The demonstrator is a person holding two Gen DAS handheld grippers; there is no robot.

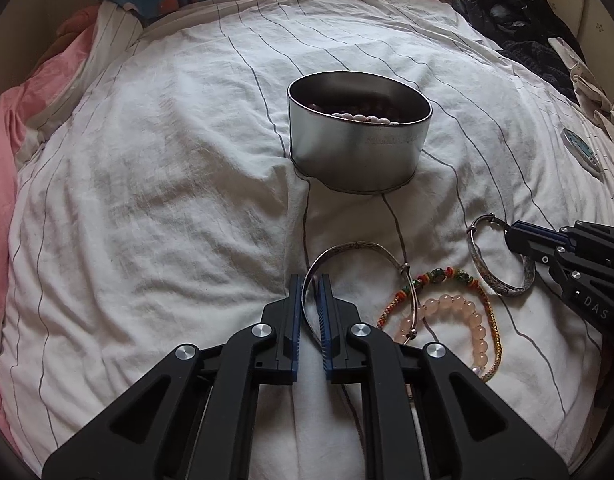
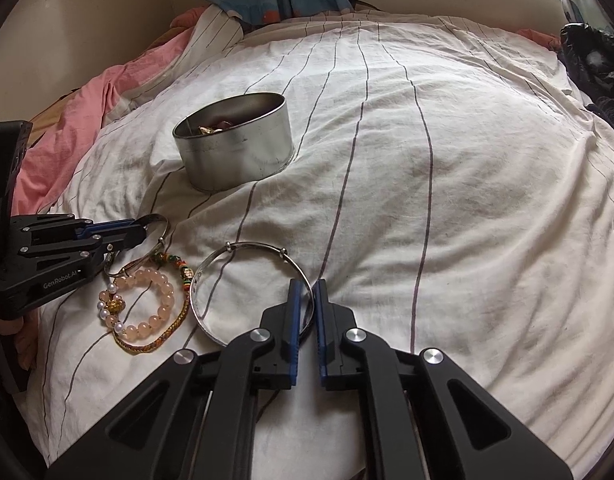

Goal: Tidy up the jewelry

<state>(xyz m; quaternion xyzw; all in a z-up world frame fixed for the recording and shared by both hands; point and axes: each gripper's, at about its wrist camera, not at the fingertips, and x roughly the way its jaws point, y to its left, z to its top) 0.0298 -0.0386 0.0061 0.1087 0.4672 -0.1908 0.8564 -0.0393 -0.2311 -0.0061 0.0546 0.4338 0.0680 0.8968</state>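
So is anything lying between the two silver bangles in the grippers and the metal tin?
Nothing visible. Bare striped duvet runs from the left bangle and the right bangle up to the open tin. The bead bracelets lie beside them, off the path.

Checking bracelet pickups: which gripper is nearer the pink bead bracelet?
Left. The left gripper, shut on a silver bangle, sits right beside the pink bead bracelet; the right gripper grips another bangle further off.

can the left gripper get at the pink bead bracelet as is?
Probably not yet: the left gripper is shut on a silver bangle, which partly overlies the pink bead bracelet. Otherwise nothing blocks it.
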